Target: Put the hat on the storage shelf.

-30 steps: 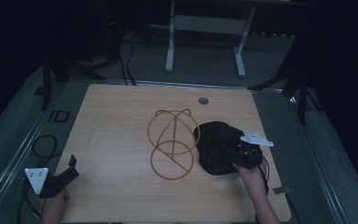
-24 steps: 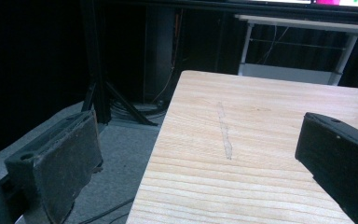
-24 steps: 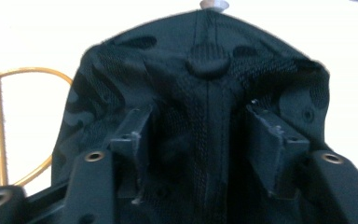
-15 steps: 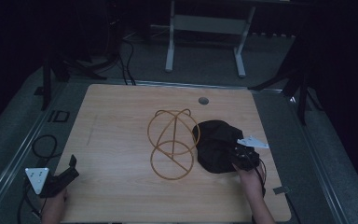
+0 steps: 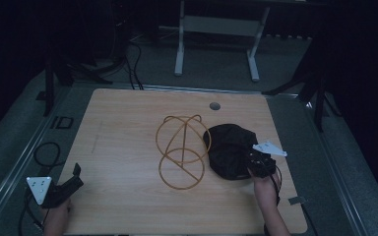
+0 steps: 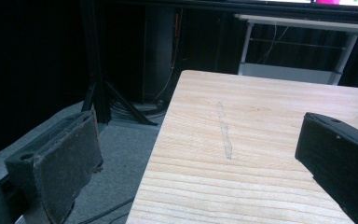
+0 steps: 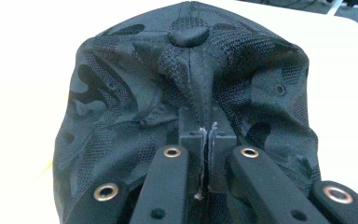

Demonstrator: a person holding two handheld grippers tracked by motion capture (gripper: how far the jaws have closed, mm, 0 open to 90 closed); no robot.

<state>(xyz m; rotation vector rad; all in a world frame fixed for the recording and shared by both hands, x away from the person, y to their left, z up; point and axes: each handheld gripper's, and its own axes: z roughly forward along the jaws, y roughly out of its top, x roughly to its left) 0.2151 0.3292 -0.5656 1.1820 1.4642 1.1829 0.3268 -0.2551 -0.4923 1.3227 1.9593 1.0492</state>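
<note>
Cap (image 5: 229,150), black and soft, lies near the table's (image 5: 128,128) right edge beside a wire frame (image 5: 182,152). Right gripper (image 7: 207,135) pinches its fabric, jaws closed; lift slowly so the thin fold doesn't slip. Left gripper (image 6: 200,154) waits wide at the near left corner.

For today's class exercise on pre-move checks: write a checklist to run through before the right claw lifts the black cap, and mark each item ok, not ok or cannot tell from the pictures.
1. Right claw closed on the black cap: ok, jaws pinched together on its fabric.
2. Grip deep enough to hold through a lift: cannot tell, only a fold of fabric shows between the jaws.
3. Cap free of the wire stand: cannot tell, in the high view they sit very close.
4. Left claw out of the way: ok, open over the table's near left corner.
5. Bare table beyond the cap: ok.
</note>
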